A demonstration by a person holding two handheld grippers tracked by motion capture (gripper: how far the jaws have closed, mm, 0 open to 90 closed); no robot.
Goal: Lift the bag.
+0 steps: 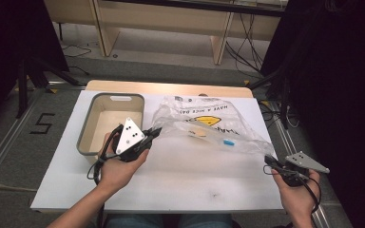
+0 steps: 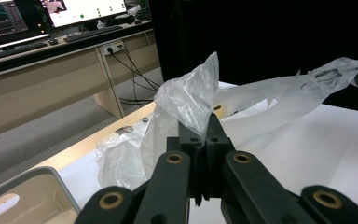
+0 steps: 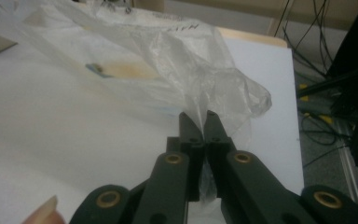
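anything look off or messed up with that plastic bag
Nothing looks spilled or torn. The plastic bag is crumpled and stretched between the left gripper and right gripper, each shut on a corner; the bin sits upright beside it.

Your small blue item (image 1: 229, 142) inside the clear printed plastic bag (image 1: 209, 124) is too small to identify. Right gripper view blurs it; your thumbnail is cropped at the bottom edge.

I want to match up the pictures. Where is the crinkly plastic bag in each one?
High view: plastic bag in the middle, stretched between both hand-held grippers.
Left gripper view: centre, rising from the shut jaws.
Right gripper view: top centre, pinched by the shut jaws.
Shared landmark: white table.
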